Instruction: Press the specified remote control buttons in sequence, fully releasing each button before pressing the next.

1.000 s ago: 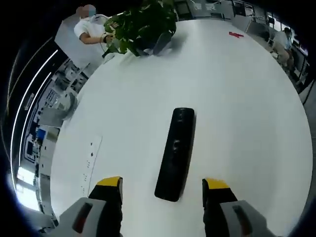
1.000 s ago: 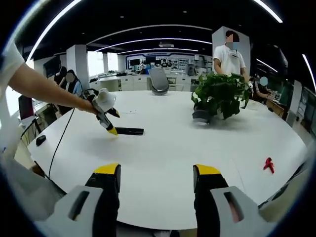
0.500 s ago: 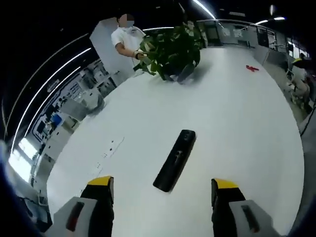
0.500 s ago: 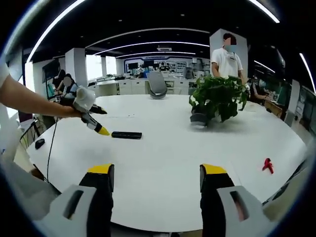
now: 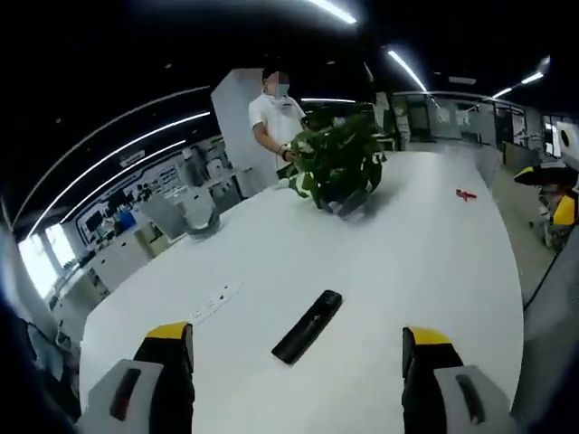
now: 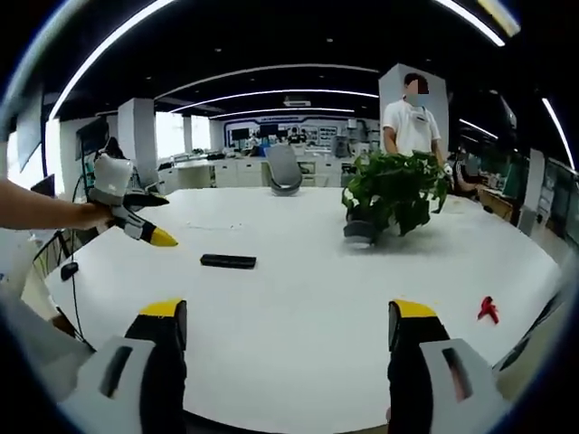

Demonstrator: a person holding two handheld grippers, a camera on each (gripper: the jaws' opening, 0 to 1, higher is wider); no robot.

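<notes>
both jaw pairs are spread wide, nothing held; with the left gripper (image 6: 149, 233) raised off the remote (image 5: 308, 326), a wrong button could be pressed

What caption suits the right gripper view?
Open right gripper faces a white table with black remote; left gripper hovers nearby.

Left hand-held gripper (image 6: 154, 237) farther from remote (image 6: 228, 261) (raised).
</notes>
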